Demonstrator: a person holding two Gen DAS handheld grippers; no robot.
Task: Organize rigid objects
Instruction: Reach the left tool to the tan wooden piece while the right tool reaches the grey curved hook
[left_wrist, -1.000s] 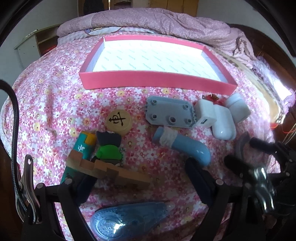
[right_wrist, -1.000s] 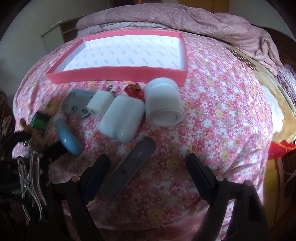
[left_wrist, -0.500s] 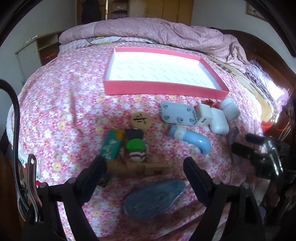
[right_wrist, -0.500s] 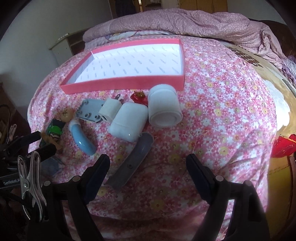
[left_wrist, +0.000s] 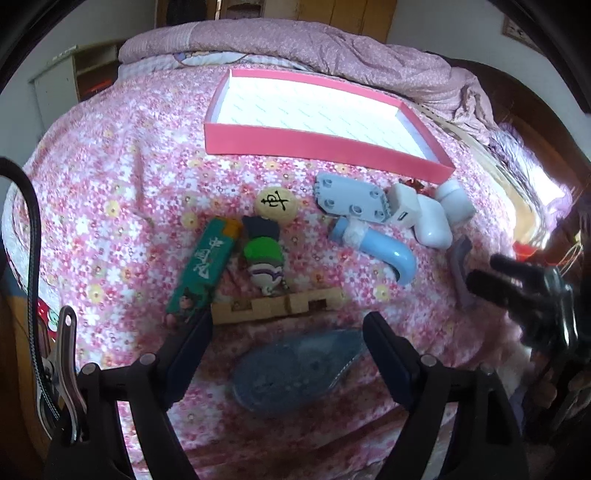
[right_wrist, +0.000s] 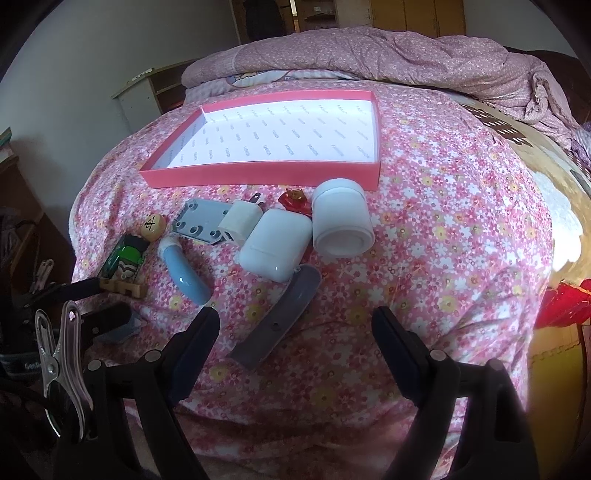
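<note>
A pink tray (left_wrist: 317, 146) with a white floor lies at the back of the bed; it also shows in the right wrist view (right_wrist: 258, 171). Small items lie in front of it: a green lighter (left_wrist: 207, 264), a round game piece (left_wrist: 276, 204), a green figure (left_wrist: 263, 260), a wooden block (left_wrist: 277, 306), a blue tape dispenser (left_wrist: 295, 371), a blue pipe (right_wrist: 186, 273), a grey plate (right_wrist: 201, 223), a white charger (right_wrist: 240, 221), a white case (right_wrist: 275, 249), a white jar (right_wrist: 341, 221) and a grey bar (right_wrist: 280, 319). My left gripper (left_wrist: 288, 332) is open over the tape dispenser. My right gripper (right_wrist: 295, 328) is open over the grey bar.
The flowered pink bedspread (right_wrist: 443, 221) covers the bed, with a bunched quilt (right_wrist: 369, 51) at the back. A small red item (right_wrist: 295, 197) lies by the jar. A white cabinet (left_wrist: 62, 85) stands at the far left. The bed edge drops off just below both grippers.
Both grippers have pulled back and up from the items, so the tray and objects look smaller and farther. Nothing was picked up; the objects have not moved.
</note>
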